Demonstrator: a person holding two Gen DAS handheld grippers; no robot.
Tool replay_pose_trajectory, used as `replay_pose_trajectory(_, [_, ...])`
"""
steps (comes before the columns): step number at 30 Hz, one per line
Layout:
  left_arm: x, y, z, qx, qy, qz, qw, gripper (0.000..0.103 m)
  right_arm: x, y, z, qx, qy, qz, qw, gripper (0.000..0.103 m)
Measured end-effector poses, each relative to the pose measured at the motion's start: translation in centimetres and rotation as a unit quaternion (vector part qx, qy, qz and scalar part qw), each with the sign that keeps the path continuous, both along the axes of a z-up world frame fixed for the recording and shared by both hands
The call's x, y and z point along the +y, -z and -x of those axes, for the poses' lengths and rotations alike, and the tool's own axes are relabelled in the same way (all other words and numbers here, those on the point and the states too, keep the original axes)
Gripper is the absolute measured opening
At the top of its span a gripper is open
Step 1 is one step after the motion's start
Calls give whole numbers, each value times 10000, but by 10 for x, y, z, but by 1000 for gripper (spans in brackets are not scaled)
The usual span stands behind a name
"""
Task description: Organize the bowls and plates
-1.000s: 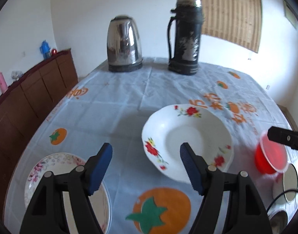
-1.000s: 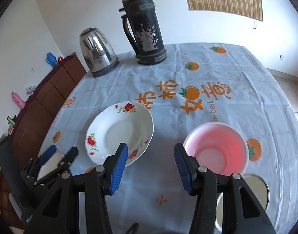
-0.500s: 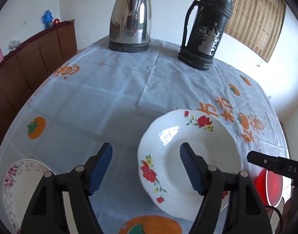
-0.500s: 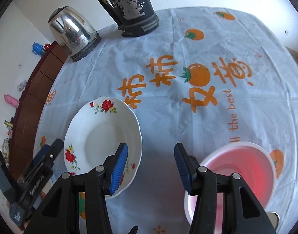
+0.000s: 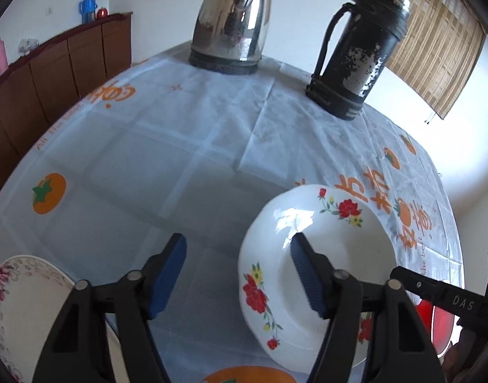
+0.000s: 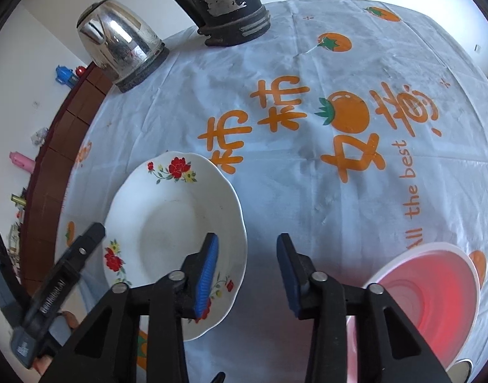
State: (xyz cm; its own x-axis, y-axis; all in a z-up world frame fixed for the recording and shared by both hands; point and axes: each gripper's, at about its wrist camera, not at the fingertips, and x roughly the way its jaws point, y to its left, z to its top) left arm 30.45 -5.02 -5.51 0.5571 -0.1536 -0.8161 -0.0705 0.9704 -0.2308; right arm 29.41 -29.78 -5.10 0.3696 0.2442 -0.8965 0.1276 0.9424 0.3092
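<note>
A white deep plate with red flowers (image 5: 339,249) (image 6: 167,223) lies on the tablecloth. My left gripper (image 5: 239,274) straddles its left rim, one finger over the plate's hollow, the other over the cloth. Its jaws are closing and the pads stand clear of the rim. My right gripper (image 6: 247,274) straddles the opposite rim the same way, jaws closing, pads apart from it. A red bowl (image 6: 435,290) (image 5: 435,319) sits to the right. A pink-patterned plate (image 5: 17,293) lies at the lower left.
A steel kettle (image 5: 232,19) and a black thermos (image 5: 362,54) stand at the table's far side. A brown sideboard (image 5: 36,79) runs along the left wall. A round metal lid (image 6: 461,370) lies by the red bowl.
Both grippers have sunk toward the flowered plate and come to straddle its opposite rims. The jaws of each have narrowed.
</note>
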Motion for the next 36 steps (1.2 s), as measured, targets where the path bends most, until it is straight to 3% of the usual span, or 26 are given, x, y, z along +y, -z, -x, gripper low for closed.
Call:
replay_pose_trajectory(2, [0, 5, -3, 104, 34, 102, 9999, 57, 0, 2, -1, 0, 29, -46, 10000, 37])
replay_pose_trajectory(11, [-4, 19, -6, 369, 110, 397, 9985, 55, -3, 7, -5, -4, -12, -87, 10000, 37])
replay_pose_trajectory(15, [-6, 24, -6, 396, 150, 378, 9984, 41, 1, 12, -6, 28, -100, -105, 9999, 37])
replay_pose_trajectory(17, [-8, 26, -6, 465, 269, 523, 9972, 29, 4, 14, -7, 57, -139, -154, 9998, 36])
replay_pose_trajectory(19, [-13, 26, -5, 408, 342, 448, 9976, 28, 6, 17, -8, 101, -175, -208, 9996, 29])
replay_pose_trajectory(24, [-15, 25, -3, 346, 315, 398, 9981, 26, 10, 26, -13, 230, -182, -413, 9987, 29])
replay_pose_trajectory(30, [-14, 23, -1, 271, 212, 306, 9989, 26, 31, 19, -13, 107, -536, 321, 9980, 27])
replay_pose_trajectory(36, [-13, 7, 7, 54, 237, 151, 9996, 26, 34, 8, 2, 190, -542, 235, 9981, 27])
